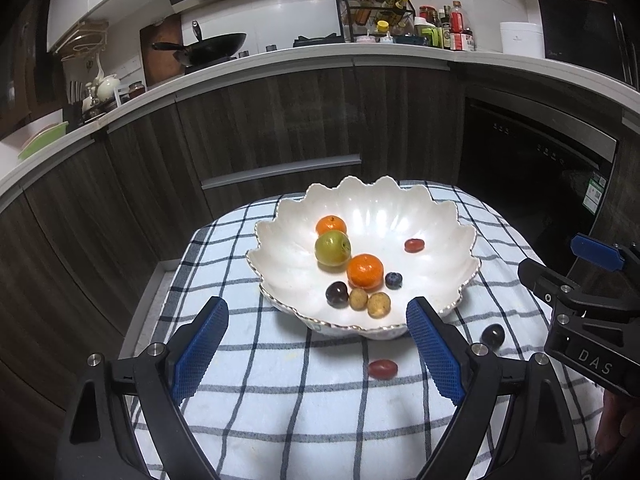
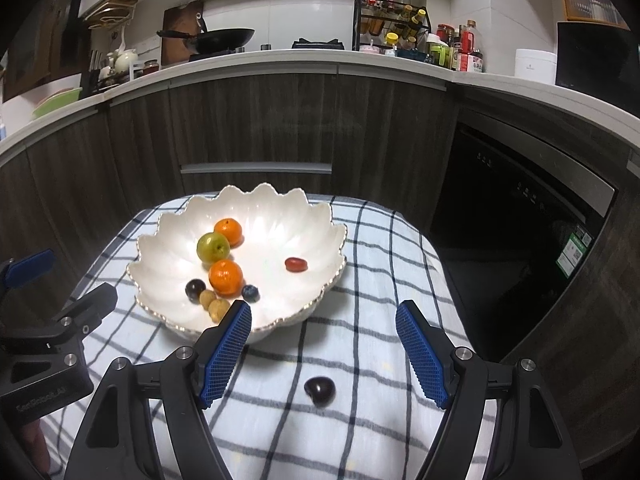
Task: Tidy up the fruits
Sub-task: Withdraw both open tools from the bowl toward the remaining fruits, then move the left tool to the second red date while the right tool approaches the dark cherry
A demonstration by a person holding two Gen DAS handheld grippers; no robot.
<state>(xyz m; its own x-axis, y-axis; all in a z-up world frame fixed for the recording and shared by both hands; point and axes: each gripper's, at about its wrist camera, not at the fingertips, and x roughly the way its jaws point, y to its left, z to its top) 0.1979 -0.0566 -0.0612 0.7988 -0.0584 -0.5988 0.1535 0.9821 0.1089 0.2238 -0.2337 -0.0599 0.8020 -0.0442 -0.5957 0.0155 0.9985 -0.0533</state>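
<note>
A white scalloped bowl (image 1: 432, 276) (image 2: 168, 264) sits on a checked cloth. It holds two oranges (image 1: 365, 271), a green apple (image 1: 332, 247), a red grape (image 1: 414, 245), a blueberry (image 1: 393, 279), a dark cherry (image 1: 336, 293) and two small yellow-brown fruits (image 1: 379, 304). On the cloth lie a red grape (image 1: 383, 369) and a dark cherry (image 1: 492, 335) (image 2: 319, 390). My left gripper (image 1: 318, 320) is open and empty, above the bowl's near rim and the loose grape. My right gripper (image 2: 324, 322) is open and empty, above the loose cherry.
The cloth (image 1: 280, 420) covers a small table whose edges fall off left and right. Dark kitchen cabinets (image 1: 260, 128) and a black oven (image 2: 520, 220) stand behind. The counter above holds a wok (image 1: 216, 46), bottles and a spice rack (image 1: 374, 12).
</note>
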